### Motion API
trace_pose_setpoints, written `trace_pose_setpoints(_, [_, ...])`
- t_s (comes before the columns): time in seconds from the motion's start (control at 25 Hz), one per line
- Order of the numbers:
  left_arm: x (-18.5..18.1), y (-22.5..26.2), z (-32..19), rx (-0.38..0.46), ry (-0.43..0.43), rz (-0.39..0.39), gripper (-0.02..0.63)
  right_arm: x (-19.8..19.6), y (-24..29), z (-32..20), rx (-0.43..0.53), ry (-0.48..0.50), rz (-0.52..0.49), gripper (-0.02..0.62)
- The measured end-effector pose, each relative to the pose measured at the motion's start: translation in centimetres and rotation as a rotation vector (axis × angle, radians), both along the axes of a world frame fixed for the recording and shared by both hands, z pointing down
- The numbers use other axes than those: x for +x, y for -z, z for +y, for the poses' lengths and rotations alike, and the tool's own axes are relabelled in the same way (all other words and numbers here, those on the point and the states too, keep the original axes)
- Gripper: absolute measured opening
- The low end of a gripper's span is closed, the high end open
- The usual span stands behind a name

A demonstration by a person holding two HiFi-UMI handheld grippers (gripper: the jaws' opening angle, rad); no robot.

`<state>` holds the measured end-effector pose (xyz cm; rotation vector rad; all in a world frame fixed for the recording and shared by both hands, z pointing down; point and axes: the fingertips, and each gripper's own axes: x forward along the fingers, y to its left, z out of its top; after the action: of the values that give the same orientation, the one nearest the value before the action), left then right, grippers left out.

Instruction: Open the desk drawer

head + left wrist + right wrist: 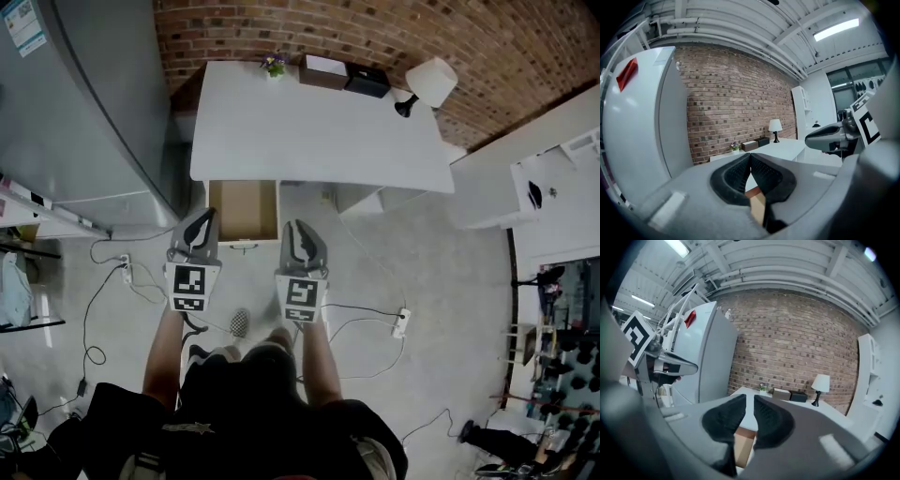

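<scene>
A white rectangular desk [319, 131] stands against a red brick wall [375, 28], and every place here is given from that desk. Its left-hand wooden drawer [242, 208], brown inside with a white front panel, is pulled well out from the desk's near edge, and its bare bottom is in plain sight. Just off that near edge, over the grey floor, the person holds both tools side by side, pointing toward the desk. The left gripper [204, 220] hangs by the drawer's left front corner; in the left gripper view its black ribbed pads meet at the tips with nothing between them, and a strip of the drawer [757, 206] shows below them. The right gripper [295, 230] hangs just past the drawer's right front corner; in the right gripper view its pads stand a narrow slit apart and hold nothing, neither pad touching the drawer [743, 448]. Along the desk's far edge sit a small pot of purple flowers [274, 64], a flat brown box [323, 71] and a black box [367, 82], with a white-shaded table lamp [431, 80] at the far right corner. A tall grey refrigerator [84, 103] stands to the desk's left. A white power strip [401, 323] with cables lies on the floor in front of the desk's right end.
</scene>
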<state>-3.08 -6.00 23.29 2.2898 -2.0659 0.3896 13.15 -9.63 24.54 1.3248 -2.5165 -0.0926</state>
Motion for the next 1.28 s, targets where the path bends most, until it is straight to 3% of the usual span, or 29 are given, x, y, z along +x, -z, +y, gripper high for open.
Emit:
trace_pose_setpoints(0.16, [0.7, 1.7, 0.7, 0.016, -0.003, 0.001, 0.011, 1.8, 2.2, 0.7, 0.014, -0.035, -0.031, 0.024])
trace_pose_setpoints(0.64, [1.1, 4.8, 1.9, 0.067, -0.008, -0.041, 0.011, 5.7, 5.4, 1.2, 0.065, -0.098, -0.05, 0.008])
trace_pose_setpoints(1.28, [2.0, 4.9, 1.7, 0.066, -0.006, -0.031, 0.011, 6.1, 5.7, 0.5, 0.076, -0.078, -0.041, 0.006])
